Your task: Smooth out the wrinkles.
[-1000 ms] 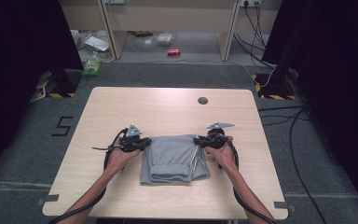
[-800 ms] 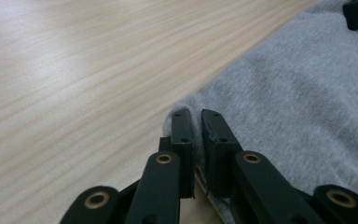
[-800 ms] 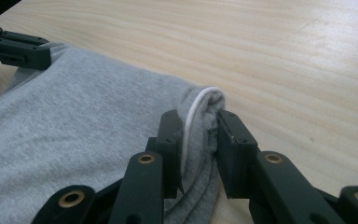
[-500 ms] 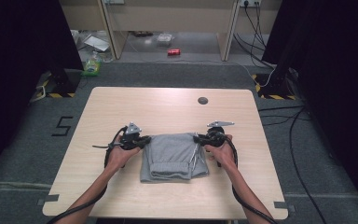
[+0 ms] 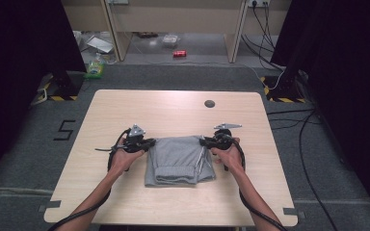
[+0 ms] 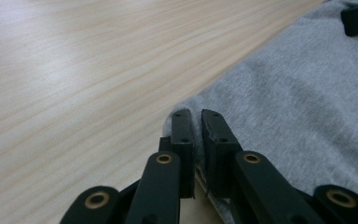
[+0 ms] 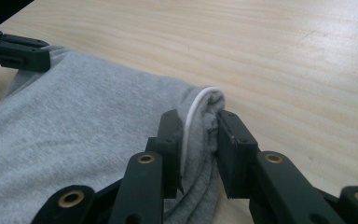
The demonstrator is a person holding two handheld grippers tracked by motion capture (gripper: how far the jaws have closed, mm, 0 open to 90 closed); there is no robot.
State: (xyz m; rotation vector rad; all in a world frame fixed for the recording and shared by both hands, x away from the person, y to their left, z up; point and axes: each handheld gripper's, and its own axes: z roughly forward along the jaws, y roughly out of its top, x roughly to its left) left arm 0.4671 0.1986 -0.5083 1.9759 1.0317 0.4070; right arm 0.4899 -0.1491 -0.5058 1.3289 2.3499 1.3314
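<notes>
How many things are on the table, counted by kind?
Grey folded clothes: 1
Black grippers: 2, the left gripper and the right gripper, each pinching a far corner of the clothes
Dark round spot on the table: 1
Total: 4

pale wooden table [image 5: 173, 108] on grey carpet [image 5: 38, 159]
</notes>
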